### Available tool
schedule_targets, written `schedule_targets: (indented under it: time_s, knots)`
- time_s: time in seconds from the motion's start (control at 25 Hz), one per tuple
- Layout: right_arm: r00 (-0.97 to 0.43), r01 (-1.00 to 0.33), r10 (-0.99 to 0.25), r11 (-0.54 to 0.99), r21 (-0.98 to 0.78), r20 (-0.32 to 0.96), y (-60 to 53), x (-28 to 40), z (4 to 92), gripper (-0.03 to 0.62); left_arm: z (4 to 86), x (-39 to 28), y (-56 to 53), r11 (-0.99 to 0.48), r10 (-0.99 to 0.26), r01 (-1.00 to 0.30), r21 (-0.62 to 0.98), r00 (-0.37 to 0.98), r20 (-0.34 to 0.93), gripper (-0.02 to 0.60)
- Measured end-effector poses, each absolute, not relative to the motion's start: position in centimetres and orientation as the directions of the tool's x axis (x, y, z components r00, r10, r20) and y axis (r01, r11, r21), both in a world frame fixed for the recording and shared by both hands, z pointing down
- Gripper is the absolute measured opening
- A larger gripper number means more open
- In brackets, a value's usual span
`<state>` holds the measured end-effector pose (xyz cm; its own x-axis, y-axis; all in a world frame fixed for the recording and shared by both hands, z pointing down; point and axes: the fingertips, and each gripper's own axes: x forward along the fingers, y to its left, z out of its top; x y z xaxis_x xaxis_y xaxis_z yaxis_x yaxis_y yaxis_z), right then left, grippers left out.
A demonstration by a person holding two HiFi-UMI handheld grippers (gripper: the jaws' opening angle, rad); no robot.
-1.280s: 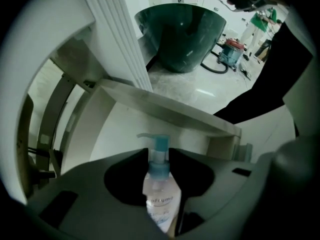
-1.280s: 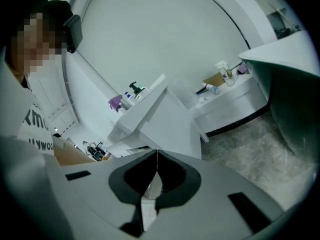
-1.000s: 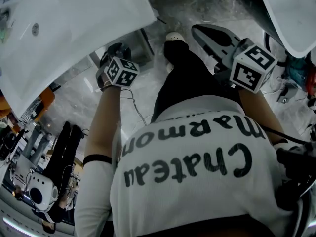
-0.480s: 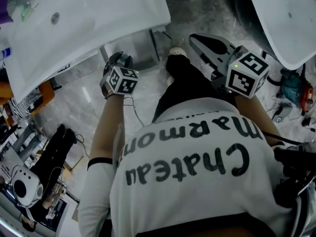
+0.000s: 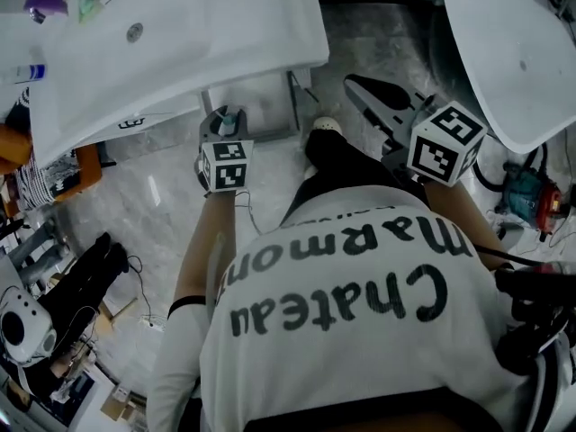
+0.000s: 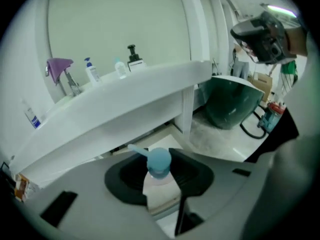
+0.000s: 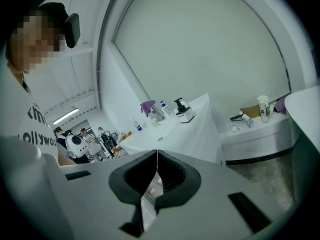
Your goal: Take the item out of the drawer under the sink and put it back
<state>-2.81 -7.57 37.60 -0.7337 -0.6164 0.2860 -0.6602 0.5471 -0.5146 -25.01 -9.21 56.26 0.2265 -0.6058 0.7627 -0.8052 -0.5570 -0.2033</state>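
Left claw is clenched on a small pump bottle. Its jaws press the pale body from both sides, and the light blue pump head stands up between them with its spout turned to the left. How much is in the bottle I can't make out. It's held in the air, out in front of the front edge of the white sink. The pale unit under the sink is just beyond it. Whether a drawer there stands open I can't tell from here.

The right claw is clenched on nothing, its jaw tips meeting in a thin line. It's held off at the person's right side, well apart from the bottle, and looks toward the same sink.

Along the back of the sink stands a row of containers: a black pump dispenser, a small pale bottle and a white pump bottle with a blue head. Nearer the left end is a small white container with blue on it. A purple cloth is draped over the tap beside them.

On a ledge to the right of the sink a pale cup stands upright, its contents out of sight, with a tube lying near it. A second white basin sits at the person's right, above the grey marbled floor.
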Motion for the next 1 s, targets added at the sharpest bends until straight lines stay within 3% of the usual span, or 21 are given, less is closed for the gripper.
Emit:
schedule_targets:
  time_s: [0.6,0.8,1.0]
  knots:
    - [-0.768,-0.634,-0.604,0.666,-0.394,0.214,-7.8,-4.6,30.8,0.011,43.6,-25.9,-9.3,-0.357,-0.826,-0.927,-0.115,0.256,0.503,0.127]
    - [-0.783,-0.591,-0.608,0.661,-0.462,0.13,-8.0,-5.2,28.0,0.011,38.3,-25.7,-9.0,-0.337,-0.876,-0.939,-0.073,0.284,0.39,0.127]
    - [-0.788,-0.593,-0.601,0.682,-0.428,0.134,-7.5,-6.3,27.2,0.011,33.3,-25.4,-7.9,-0.337,-0.909,-0.941,-0.045,0.312,0.277,0.127]
